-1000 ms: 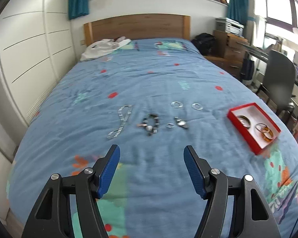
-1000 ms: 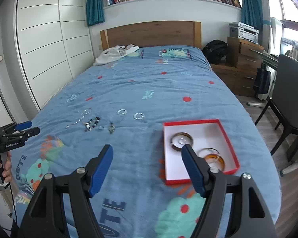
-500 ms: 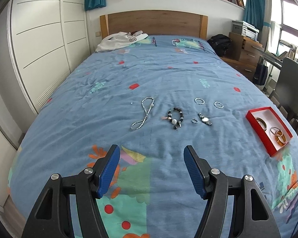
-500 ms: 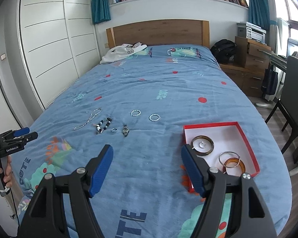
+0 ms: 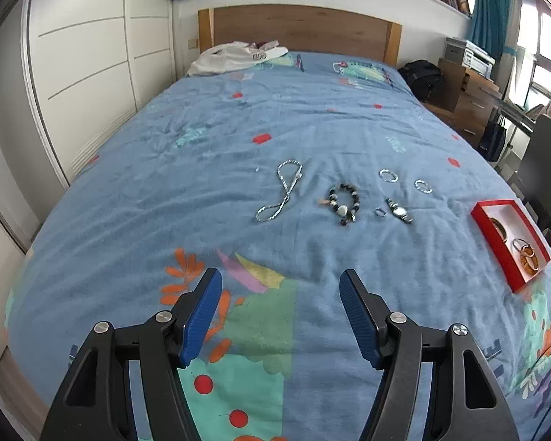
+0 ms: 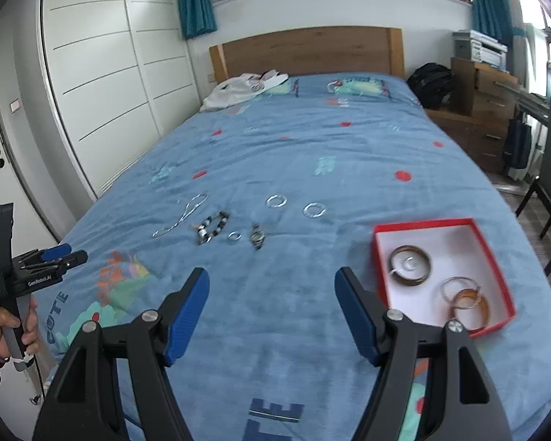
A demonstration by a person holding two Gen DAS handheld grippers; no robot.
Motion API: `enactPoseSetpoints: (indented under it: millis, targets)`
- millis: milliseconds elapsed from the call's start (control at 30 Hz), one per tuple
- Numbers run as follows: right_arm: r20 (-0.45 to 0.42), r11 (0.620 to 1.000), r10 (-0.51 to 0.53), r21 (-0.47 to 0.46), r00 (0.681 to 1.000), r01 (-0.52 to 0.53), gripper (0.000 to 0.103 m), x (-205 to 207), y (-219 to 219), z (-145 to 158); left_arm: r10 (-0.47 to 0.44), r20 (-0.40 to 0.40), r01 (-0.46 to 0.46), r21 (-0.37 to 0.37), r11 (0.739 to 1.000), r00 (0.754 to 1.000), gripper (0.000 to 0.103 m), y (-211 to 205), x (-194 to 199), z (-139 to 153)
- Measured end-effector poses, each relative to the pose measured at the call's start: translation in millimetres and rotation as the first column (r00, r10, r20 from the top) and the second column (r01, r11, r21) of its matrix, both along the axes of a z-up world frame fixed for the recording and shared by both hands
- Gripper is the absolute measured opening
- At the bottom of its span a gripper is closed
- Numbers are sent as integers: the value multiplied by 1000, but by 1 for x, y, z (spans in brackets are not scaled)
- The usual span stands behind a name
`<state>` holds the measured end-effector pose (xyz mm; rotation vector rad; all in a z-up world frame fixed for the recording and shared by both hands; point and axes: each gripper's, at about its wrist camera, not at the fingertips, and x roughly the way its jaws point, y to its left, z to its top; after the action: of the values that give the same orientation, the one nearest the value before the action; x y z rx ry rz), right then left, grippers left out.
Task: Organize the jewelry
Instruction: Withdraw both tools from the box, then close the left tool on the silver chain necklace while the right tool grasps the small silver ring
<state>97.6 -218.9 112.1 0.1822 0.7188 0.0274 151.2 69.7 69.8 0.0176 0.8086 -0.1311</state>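
Note:
Loose jewelry lies in a row mid-bed: a silver chain (image 5: 281, 193), a dark beaded bracelet (image 5: 343, 198), a small ring (image 5: 380, 212), a watch (image 5: 398, 211) and two silver bangles (image 5: 388, 175). To their right sits a red box (image 5: 478, 208) with a white inside, where a dark bangle (image 6: 410, 265) and an amber bangle (image 6: 470, 303) lie. My left gripper (image 5: 280, 273) hangs open over the quilt, well short of the chain. My right gripper (image 6: 272, 272) is open too, left of the red box (image 6: 422, 223). Neither holds anything.
The blue patterned quilt (image 5: 312, 128) covers the whole bed. A white garment (image 5: 235, 57) lies by the wooden headboard. White wardrobe doors run along the left. A black bag, wooden drawers and a dark chair (image 5: 547, 161) stand on the right. A hand (image 6: 7, 325) grips the left gripper's handle.
In both views the jewelry and the red box have slid to the right as the grippers shifted left. The left view has also levelled out. Both pairs of jaws stay apart.

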Motion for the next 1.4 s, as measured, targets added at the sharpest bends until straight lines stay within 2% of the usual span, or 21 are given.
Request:
enactPoseSetpoints:
  millis: [367,500,767,1167,1400]
  targets:
    - [-57,996,77,40,995,-74,69,46,34,-38,11,-42,-12,-28,1000,999,66,15,32,-25]
    - [-69,993,100,66,993,-96,62,65,44,-53,0,-46,-2,-40,999,999,66,16,48,-32]
    - [-107,987,134,104,985,-123,56,108,62,-86,-24,-62,20,-67,998,998,66,12,93,-50]
    - [-156,982,129,156,979,-105,49,178,64,-135,-94,-128,86,-69,994,987,64,-3,180,-90]
    - [-170,980,119,179,978,-89,43,207,64,-156,-115,-157,104,-80,991,981,56,-15,210,-108]
